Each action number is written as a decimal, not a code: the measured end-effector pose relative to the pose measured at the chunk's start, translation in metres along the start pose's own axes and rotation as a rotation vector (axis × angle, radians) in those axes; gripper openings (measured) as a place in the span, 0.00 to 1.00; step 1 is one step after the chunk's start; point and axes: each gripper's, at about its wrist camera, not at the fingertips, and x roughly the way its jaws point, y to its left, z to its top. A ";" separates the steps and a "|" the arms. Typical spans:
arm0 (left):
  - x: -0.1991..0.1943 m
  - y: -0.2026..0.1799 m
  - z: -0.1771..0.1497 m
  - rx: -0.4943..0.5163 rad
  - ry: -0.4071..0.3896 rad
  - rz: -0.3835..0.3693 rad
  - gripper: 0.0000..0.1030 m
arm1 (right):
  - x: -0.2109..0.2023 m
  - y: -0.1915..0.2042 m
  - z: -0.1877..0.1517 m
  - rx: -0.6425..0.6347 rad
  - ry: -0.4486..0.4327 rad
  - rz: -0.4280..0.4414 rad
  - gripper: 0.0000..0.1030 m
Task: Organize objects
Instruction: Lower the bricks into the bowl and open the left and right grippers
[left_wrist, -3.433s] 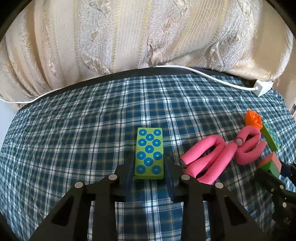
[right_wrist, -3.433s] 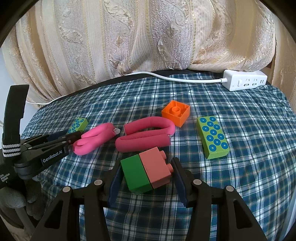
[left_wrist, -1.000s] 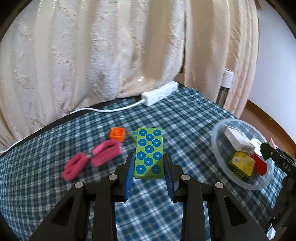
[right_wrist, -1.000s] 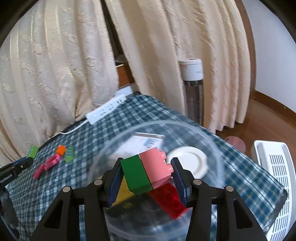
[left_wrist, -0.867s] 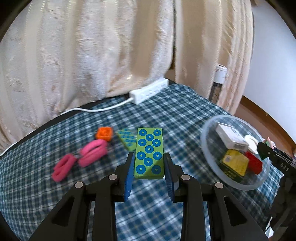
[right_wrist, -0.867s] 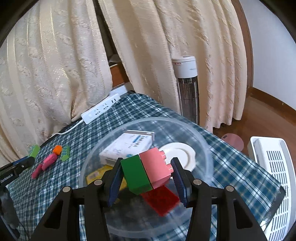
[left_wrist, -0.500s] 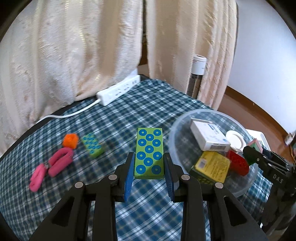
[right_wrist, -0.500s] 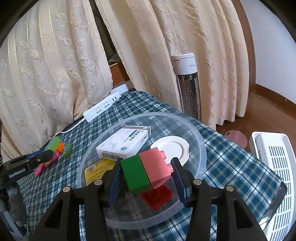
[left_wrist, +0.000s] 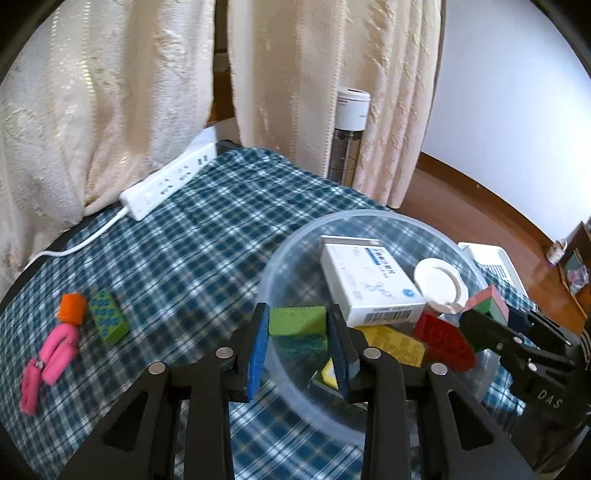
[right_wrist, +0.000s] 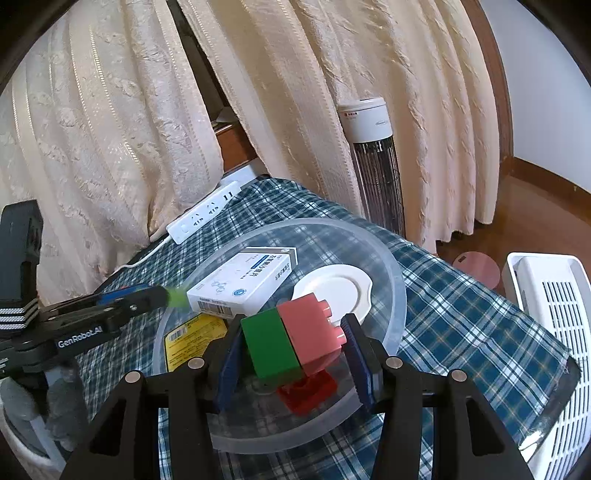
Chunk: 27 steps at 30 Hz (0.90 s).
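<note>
My left gripper (left_wrist: 298, 343) is over the near rim of a clear plastic bowl (left_wrist: 280, 254). Its jaws stand apart, with the green dotted block (left_wrist: 297, 320) tipped down between them, end face up; I cannot tell if the pads still touch it. My right gripper (right_wrist: 293, 354) is over the same bowl (right_wrist: 399, 284), jaws spread wider than before, around a green-and-pink brick (right_wrist: 293, 341); whether the pads still touch it is unclear. The bowl holds a white box (left_wrist: 369, 280), a white lid (left_wrist: 439, 286), a yellow packet (left_wrist: 395, 343) and a red brick (left_wrist: 443, 339).
On the plaid cloth at the left lie a second green dotted block (left_wrist: 109, 319), an orange brick (left_wrist: 72, 308) and pink foam rollers (left_wrist: 50, 360). A white power strip (left_wrist: 168, 186) lies at the back. A tower heater (right_wrist: 373, 158) and a white basket (right_wrist: 554, 332) stand beside the table.
Both grippers have moved over the bowl. The left jaws have spread and the green dotted block has tipped downward. The right jaws have also widened around the green-and-pink brick.
</note>
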 end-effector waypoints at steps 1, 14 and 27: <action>0.002 -0.001 0.000 -0.002 0.004 -0.011 0.39 | 0.001 0.000 0.000 0.002 0.000 0.000 0.53; -0.012 0.022 -0.006 -0.084 -0.016 -0.003 0.53 | 0.003 0.009 0.000 -0.014 0.000 -0.001 0.54; -0.027 0.050 -0.022 -0.142 -0.026 0.043 0.57 | -0.004 0.023 0.000 -0.010 -0.017 -0.009 0.64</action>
